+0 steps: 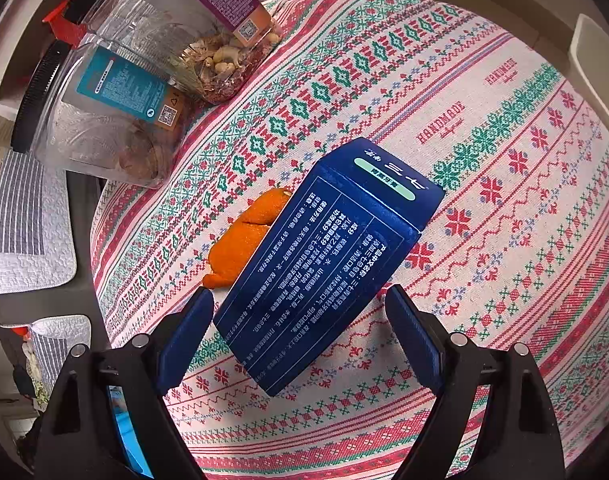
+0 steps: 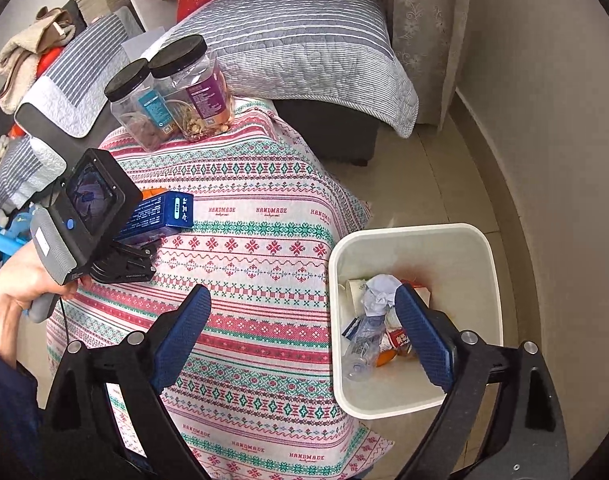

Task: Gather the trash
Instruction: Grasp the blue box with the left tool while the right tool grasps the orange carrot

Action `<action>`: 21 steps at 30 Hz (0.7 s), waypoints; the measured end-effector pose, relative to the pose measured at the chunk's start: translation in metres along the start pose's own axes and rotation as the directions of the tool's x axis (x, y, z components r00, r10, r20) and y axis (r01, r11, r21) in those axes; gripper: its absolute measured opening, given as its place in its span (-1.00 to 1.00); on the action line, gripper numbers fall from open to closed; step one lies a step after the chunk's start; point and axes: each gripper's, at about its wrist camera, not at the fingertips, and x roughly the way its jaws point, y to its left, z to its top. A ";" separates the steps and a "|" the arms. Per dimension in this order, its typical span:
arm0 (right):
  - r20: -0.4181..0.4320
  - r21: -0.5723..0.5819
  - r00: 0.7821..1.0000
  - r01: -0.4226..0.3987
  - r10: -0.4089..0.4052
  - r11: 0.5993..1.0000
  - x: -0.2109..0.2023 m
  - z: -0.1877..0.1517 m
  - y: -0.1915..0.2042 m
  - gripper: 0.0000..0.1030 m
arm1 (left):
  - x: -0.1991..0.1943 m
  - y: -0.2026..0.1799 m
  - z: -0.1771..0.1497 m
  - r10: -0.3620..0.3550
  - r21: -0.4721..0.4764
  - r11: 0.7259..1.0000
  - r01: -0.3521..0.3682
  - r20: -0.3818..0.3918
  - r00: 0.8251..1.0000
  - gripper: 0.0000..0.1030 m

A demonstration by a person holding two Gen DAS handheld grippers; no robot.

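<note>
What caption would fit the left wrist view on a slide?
Open left gripper approaches a dark blue cardboard box lying beside orange peel on the patterned tablecloth.

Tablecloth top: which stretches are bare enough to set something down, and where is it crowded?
Bare cloth runs from the blue box toward the bin-side edge by the white bin, and across the near half. Crowded: the far corner with two jars, and the left side, where orange peel sits beside the box.
</note>
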 end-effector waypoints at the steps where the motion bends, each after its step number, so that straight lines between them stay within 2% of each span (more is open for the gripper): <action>1: -0.004 0.001 1.000 0.001 -0.001 1.000 0.002 0.001 0.000 0.74 | 0.004 0.001 -0.001 -0.001 -0.001 1.000 0.001 -0.002 1.000 0.65; 5: -0.017 -0.016 1.000 0.009 -0.009 1.000 0.009 0.003 0.007 0.74 | 0.015 0.009 -0.007 -0.023 -0.044 0.999 0.022 -0.016 1.000 0.66; 7: -0.021 -0.024 1.000 0.010 -0.011 1.000 0.013 0.006 0.012 0.74 | 0.012 0.016 -0.009 -0.043 -0.079 0.996 0.043 0.002 0.999 0.45; 9: -0.026 -0.030 1.000 0.011 -0.011 0.999 0.018 0.009 0.018 0.74 | 0.007 0.024 -0.010 -0.078 -0.132 0.988 0.078 0.010 0.997 0.12; 13: -0.038 -0.032 0.999 0.009 -0.010 0.999 0.028 0.017 0.031 0.74 | 0.005 0.036 -0.022 -0.128 -0.185 0.974 0.128 0.017 0.992 0.02; 16: -0.049 -0.038 0.999 -0.001 0.000 0.999 0.036 0.021 0.044 0.74 | -0.001 0.048 -0.033 -0.201 -0.256 0.943 0.211 0.067 0.977 -0.02; 21: -0.060 -0.055 0.998 -0.003 0.000 0.999 0.050 0.029 0.066 0.74 | -0.023 0.066 -0.054 -0.310 -0.346 0.870 0.352 0.171 0.935 -0.07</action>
